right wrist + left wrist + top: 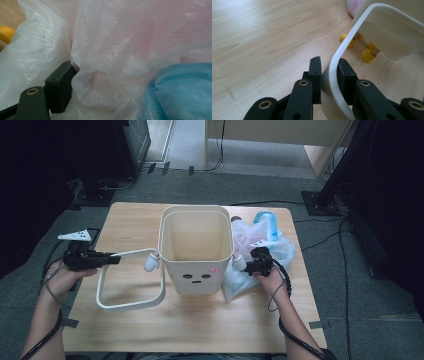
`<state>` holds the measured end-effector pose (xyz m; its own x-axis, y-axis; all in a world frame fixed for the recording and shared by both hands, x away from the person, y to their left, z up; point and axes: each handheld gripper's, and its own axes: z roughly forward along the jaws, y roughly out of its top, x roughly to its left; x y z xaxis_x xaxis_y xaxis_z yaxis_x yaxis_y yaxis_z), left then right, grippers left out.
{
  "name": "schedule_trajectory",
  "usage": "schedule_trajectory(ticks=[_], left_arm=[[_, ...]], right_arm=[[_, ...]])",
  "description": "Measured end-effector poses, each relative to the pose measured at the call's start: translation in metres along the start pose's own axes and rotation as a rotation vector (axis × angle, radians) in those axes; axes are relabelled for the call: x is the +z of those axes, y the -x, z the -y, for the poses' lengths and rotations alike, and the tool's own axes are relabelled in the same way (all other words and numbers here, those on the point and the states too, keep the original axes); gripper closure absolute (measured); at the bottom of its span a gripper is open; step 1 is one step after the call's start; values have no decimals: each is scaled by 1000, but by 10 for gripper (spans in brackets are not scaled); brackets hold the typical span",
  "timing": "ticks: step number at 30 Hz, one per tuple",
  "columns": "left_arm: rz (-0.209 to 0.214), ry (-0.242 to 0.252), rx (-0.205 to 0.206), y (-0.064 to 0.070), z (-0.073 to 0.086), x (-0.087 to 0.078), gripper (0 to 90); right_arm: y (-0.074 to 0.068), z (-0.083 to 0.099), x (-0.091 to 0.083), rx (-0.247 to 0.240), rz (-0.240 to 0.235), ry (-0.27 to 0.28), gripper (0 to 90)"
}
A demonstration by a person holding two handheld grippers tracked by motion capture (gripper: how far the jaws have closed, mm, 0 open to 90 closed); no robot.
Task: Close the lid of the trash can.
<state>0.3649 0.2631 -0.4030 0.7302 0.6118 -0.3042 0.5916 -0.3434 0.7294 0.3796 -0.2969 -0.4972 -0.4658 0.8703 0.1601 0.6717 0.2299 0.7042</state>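
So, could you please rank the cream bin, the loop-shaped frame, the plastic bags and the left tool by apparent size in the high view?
1. Cream bin, largest.
2. Plastic bags and loop-shaped frame: similar spread, too close to rank; the bin partly hides the bags.
3. Left tool, smallest.

A light wooden table (pixel 200 320) stands on grey carpet (pixel 350 285), with black cables (pixel 320 237) trailing across the floor. Beyond it sit dark equipment stands (pixel 100 185) and a pale wooden furniture panel (pixel 280 132), the room's edges lying in shadow.
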Motion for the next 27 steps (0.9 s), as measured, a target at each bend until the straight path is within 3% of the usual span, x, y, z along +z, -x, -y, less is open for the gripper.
schedule_trajectory(ticks=[15, 27], left_arm=[[0, 26, -12, -2, 3, -21, 760], [-1, 17, -20, -2, 5, -33, 758]], right_arm=[[0, 0, 0, -1, 0, 1, 218], [0, 0, 0, 0, 0, 2, 218]])
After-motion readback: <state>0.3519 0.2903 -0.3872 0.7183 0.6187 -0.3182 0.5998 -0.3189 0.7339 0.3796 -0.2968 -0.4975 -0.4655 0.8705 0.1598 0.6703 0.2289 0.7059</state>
